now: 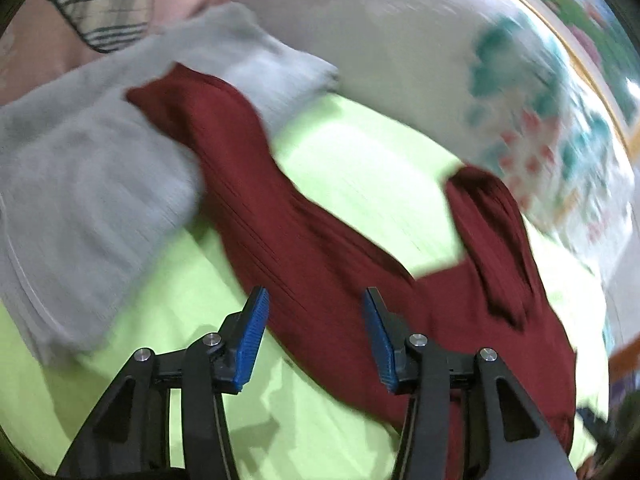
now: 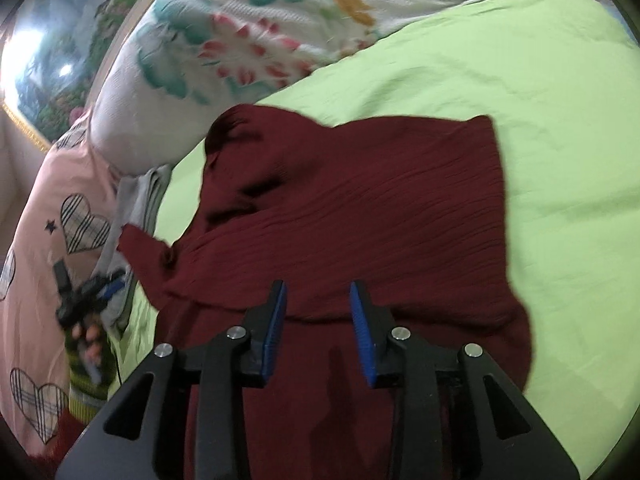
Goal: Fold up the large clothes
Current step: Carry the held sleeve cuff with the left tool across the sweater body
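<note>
Both grippers hang over the bed with jaws apart and nothing between them: the right gripper stands directly above the near edge of the maroon garment, the left gripper beside its near edge. The garment lies half-folded on the green sheet, its long axis running away towards the pillows. Beyond, a grey garment overlaps its far sleeve, with the floral pillow behind.

A lime-green bedsheet covered the bed. At its far edge lay a white floral pillow, and to the left of that a pink quilt with checked hearts. A framed landscape picture hung beyond them.
</note>
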`<action>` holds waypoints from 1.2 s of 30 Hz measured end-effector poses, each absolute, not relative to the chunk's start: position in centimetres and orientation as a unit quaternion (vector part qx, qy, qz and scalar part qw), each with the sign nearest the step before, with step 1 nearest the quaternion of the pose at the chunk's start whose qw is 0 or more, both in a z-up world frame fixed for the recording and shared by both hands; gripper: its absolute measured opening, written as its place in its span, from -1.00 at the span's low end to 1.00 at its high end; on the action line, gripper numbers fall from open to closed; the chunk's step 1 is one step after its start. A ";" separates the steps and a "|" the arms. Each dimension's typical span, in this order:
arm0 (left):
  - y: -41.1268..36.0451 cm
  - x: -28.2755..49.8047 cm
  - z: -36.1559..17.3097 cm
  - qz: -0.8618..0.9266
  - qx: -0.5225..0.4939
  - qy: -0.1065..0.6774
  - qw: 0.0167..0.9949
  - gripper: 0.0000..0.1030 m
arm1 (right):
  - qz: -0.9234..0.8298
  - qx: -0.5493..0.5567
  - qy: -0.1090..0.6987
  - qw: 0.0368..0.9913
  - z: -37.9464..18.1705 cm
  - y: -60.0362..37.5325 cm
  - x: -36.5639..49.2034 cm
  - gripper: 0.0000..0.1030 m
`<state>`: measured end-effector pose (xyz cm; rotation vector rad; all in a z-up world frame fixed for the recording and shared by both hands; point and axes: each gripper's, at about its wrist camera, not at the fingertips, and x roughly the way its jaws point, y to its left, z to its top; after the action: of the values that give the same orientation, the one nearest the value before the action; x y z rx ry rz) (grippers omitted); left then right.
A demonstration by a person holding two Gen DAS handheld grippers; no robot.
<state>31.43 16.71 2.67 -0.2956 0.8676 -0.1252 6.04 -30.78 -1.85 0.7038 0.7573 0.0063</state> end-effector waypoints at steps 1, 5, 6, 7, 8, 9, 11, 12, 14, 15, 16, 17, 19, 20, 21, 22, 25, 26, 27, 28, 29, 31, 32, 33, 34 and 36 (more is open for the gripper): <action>17.8 32.6 3.1 -0.049 -0.148 0.415 0.896 -0.02 | 0.007 0.334 0.366 0.868 -1.9 -30.3 6.3 -0.34; 22.7 37.6 4.4 0.001 -0.189 0.397 0.898 0.09 | 0.020 0.332 0.378 0.864 -2.3 -29.1 6.9 -0.33; 23.6 38.6 4.4 0.010 -0.199 0.396 0.896 0.10 | 0.022 0.331 0.381 0.863 -2.4 -28.8 6.9 -0.33; 25.0 40.0 4.3 0.025 -0.213 0.397 0.893 0.10 | 0.023 0.330 0.385 0.862 -2.5 -28.7 7.1 -0.33; 26.2 41.2 4.0 0.039 -0.226 0.397 0.889 0.10 | 0.024 0.328 0.387 0.861 -2.5 -28.4 7.3 -0.33; 27.4 42.4 3.5 0.050 -0.242 0.401 0.882 0.10 | 0.024 0.325 0.390 0.861 -2.5 -28.3 7.4 -0.33; 30.3 44.7 2.2 0.067 -0.289 0.407 0.864 0.10 | 0.020 0.318 0.397 0.861 -2.6 -28.1 7.5 -0.33; 31.2 45.2 1.7 0.066 -0.306 0.408 0.858 0.09 | 0.019 0.317 0.399 0.860 -2.7 -28.0 7.4 -0.33; 32.4 46.3 0.3 0.062 -0.339 0.409 0.845 0.05 | 0.017 0.317 0.402 0.859 -2.9 -28.0 7.5 -0.33; 32.7 46.8 0.0 0.057 -0.347 0.402 0.845 -0.01 | 0.014 0.316 0.404 0.858 -2.9 -28.0 7.5 -0.33; 32.7 47.0 0.1 0.055 -0.343 0.397 0.850 -0.24 | 0.012 0.314 0.405 0.858 -3.0 -28.0 7.6 -0.33; 32.3 47.4 0.2 0.051 -0.332 0.396 0.855 -0.42 | 0.011 0.314 0.407 0.858 -3.0 -27.9 7.7 -0.33; 31.8 47.6 0.5 0.048 -0.315 0.394 0.862 -0.76 | 0.013 0.316 0.408 0.856 -3.1 -27.8 7.8 -0.33; 31.5 47.3 1.0 0.047 -0.307 0.386 0.868 -0.79 | 0.016 0.317 0.407 0.856 -3.0 -27.7 7.8 -0.33; 31.1 46.9 1.3 0.044 -0.303 0.380 0.873 -0.82 | 0.019 0.317 0.406 0.857 -2.9 -27.5 7.7 -0.33; 30.6 46.3 1.9 0.039 -0.299 0.372 0.878 -0.85 | 0.022 0.316 0.405 0.858 -2.8 -27.4 7.6 -0.33; 29.1 44.1 4.0 0.007 -0.288 0.348 0.892 -0.86 | 0.027 0.316 0.400 0.860 -2.5 -27.1 7.0 -0.33; 28.3 43.2 4.6 -0.003 -0.282 0.343 0.896 -0.86 | 0.028 0.317 0.399 0.860 -2.4 -27.0 6.9 -0.33; 27.2 42.2 5.3 -0.016 -0.274 0.336 0.901 -0.86 | 0.028 0.318 0.397 0.860 -2.4 -27.0 6.7 -0.33; 26.0 41.2 6.1 -0.028 -0.261 0.331 0.907 -0.86 | 0.027 0.319 0.395 0.861 -2.3 -27.0 6.4 -0.33; 24.4 40.1 6.9 -0.040 -0.243 0.328 0.912 -0.86 | 0.028 0.321 0.393 0.861 -2.2 -27.0 6.2 -0.33; 21.3 37.9 7.7 -0.066 -0.214 0.325 0.919 -0.86 | 0.029 0.328 0.388 0.861 -2.2 -27.1 5.7 -0.33; 19.1 36.7 8.1 -0.083 -0.196 0.322 0.922 -0.86 | 0.029 0.331 0.386 0.860 -2.1 -27.1 5.5 -0.33; 17.6 35.9 8.3 -0.095 -0.182 0.322 0.924 -0.86 | 0.027 0.333 0.385 0.860 -2.2 -27.2 5.2 -0.33; 15.1 34.8 8.6 -0.111 -0.164 0.322 0.926 -0.86 | 0.023 0.335 0.383 0.860 -2.2 -27.3 4.9 -0.33; 11.0 32.4 8.7 -0.147 -0.137 0.320 0.926 -0.86 | 0.018 0.342 0.380 0.859 -2.3 -27.7 4.4 -0.33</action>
<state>32.43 10.97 8.70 -0.2820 0.6554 -0.3024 4.44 -27.70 -2.28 0.7175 0.7977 0.0386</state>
